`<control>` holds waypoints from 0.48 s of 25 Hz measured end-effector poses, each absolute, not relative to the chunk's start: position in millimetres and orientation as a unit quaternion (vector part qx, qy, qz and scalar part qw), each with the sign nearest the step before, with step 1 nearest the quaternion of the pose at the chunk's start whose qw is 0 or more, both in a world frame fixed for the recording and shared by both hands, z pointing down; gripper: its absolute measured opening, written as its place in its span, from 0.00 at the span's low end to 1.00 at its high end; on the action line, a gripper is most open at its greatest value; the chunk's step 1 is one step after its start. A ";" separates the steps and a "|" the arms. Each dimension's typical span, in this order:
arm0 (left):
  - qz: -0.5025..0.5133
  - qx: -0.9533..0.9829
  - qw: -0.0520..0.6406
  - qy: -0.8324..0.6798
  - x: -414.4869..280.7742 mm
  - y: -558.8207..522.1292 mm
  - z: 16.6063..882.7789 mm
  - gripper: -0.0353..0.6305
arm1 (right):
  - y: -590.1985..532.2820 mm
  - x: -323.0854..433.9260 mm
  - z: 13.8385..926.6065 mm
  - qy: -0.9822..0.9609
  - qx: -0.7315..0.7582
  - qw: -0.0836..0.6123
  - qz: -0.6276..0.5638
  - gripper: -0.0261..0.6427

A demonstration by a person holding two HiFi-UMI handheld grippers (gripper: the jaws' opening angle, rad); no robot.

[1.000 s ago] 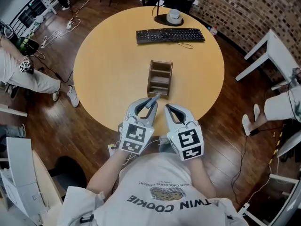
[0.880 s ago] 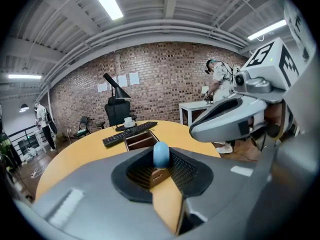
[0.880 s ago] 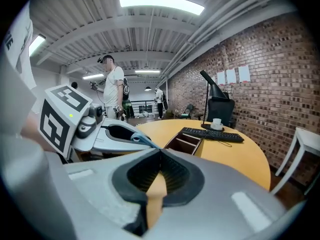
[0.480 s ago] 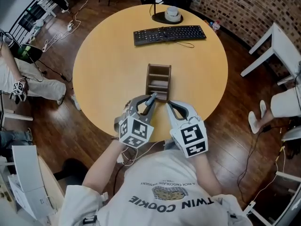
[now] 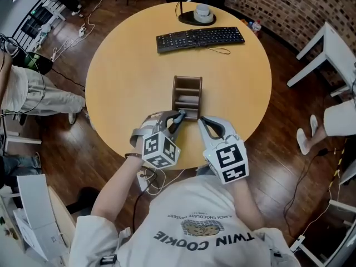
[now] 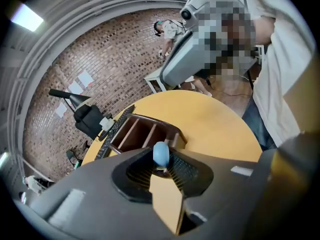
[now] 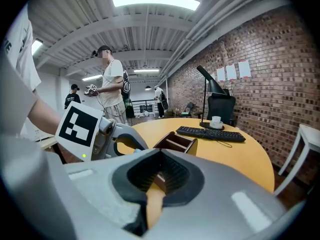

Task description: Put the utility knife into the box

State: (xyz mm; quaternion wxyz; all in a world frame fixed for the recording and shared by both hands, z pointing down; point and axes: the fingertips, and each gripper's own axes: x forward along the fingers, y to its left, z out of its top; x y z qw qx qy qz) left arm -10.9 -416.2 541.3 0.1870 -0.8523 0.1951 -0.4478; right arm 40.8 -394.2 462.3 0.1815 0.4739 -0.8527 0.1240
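Beyond the box (image 5: pixel 176 96) — a keyboard (image 5: pixel 200 38), then a cup (image 5: pixel 203 13).

Round yellow table (image 5: pixel 128 65), dark wood floor (image 5: pixel 278 149), brick wall (image 5: pixel 289 4), white desk (image 5: pixel 337 50), ceiling light (image 7: pixel 155 0)

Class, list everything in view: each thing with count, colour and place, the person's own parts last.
table: one, yellow, round, middle of room
box: one, brown, mid-table
keyboard: one, black, table's far side
desk lamp: one, black, base behind keyboard
cup: one, white, on lamp base
brick wall: one, red-brown, beyond table
utility knife: one, blue-tipped, between left gripper's jaws, by box
left gripper: one, grey, shut on utility knife
right gripper: one, grey, shut, empty, near box
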 end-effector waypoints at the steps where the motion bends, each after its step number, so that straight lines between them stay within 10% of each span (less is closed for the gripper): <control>1: -0.455 -0.849 0.193 0.187 -10.9 -417.1 544.5 0.17 | -393.8 39.5 463.7 -0.854 0.471 0.182 0.125 0.04; 12: -0.497 -0.819 0.256 0.129 -11.5 -422.1 570.0 0.17 | -389.4 37.8 468.0 -0.855 0.466 0.178 0.138 0.04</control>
